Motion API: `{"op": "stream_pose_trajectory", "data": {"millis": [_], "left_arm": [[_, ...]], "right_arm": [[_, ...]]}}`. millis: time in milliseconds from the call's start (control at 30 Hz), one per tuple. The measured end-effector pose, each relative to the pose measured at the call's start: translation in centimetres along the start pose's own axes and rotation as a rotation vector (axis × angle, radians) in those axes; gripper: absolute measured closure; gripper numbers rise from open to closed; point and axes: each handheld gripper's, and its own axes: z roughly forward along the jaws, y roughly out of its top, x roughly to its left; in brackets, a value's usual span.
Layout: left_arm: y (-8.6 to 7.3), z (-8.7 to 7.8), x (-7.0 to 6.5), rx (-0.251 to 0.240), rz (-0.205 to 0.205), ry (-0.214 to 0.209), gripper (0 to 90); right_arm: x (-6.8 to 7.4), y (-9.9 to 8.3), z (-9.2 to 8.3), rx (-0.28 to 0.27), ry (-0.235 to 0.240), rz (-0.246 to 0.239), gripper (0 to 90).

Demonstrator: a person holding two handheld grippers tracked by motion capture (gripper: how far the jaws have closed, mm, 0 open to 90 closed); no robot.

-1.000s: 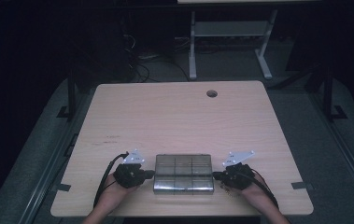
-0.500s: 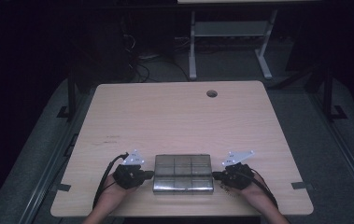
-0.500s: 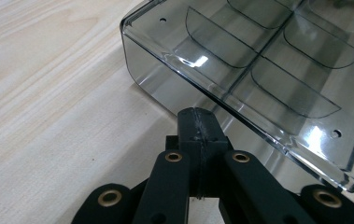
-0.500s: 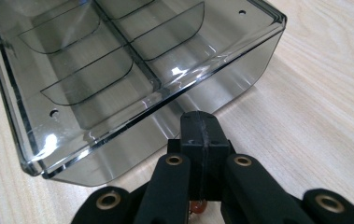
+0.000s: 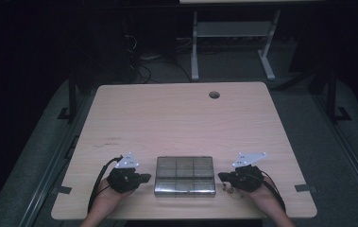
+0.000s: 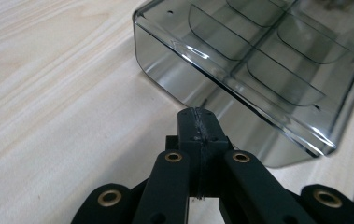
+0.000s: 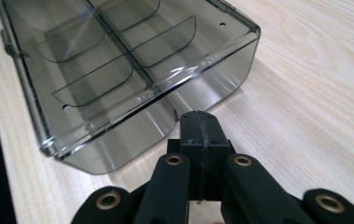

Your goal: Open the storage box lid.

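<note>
My left gripper (image 5: 144, 178) closed, empty, tip just beside left wall of smoky transparent plastic compartment box (image 5: 184, 176). My right gripper (image 5: 222, 177) closed, empty, just beside right wall. Box flat near front edge of light wooden table (image 5: 176, 118), between both grippers.

Compartment box (image 5: 184, 176): glossy smoky clear plastic; table (image 5: 176, 118): matt pale wood grain; fingers (image 6: 198, 128): matt black plastic.

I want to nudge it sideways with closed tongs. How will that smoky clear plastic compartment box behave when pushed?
The smoky clear plastic compartment box looks rigid, so it should slide as one piece, not flex. Its glossy walls and the smooth wooden table suggest easy sliding, perhaps skidding. Low and flat, it seems unlikely to tip; its compartments look empty, so probably light.
</note>
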Motion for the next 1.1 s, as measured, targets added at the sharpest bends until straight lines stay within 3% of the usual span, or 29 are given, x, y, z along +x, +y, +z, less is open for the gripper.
{"op": "stream_pose_trajectory", "data": {"millis": [367, 567, 800, 1100], "left_arm": [[-1.9, -1.9, -1.5, -0.007, -0.004, -0.011, 89.6], [-2.7, -2.1, -2.3, 0.004, 0.002, -0.028, 89.6], [-2.4, -1.8, -2.3, 0.008, 0.051, -0.063, 89.7], [-2.0, -1.5, -2.9, -0.011, 0.064, -0.084, 89.6]], "right_arm": [[1.0, -2.1, -2.2, -0.037, 0.006, 0.0, 89.5], [1.9, -2.8, -2.7, -0.053, 0.035, -0.004, 89.9], [2.8, -2.5, -2.2, -0.048, 0.084, -0.028, 90.0], [2.9, -2.2, -2.1, -0.051, 0.136, -0.034, 90.0]]}}
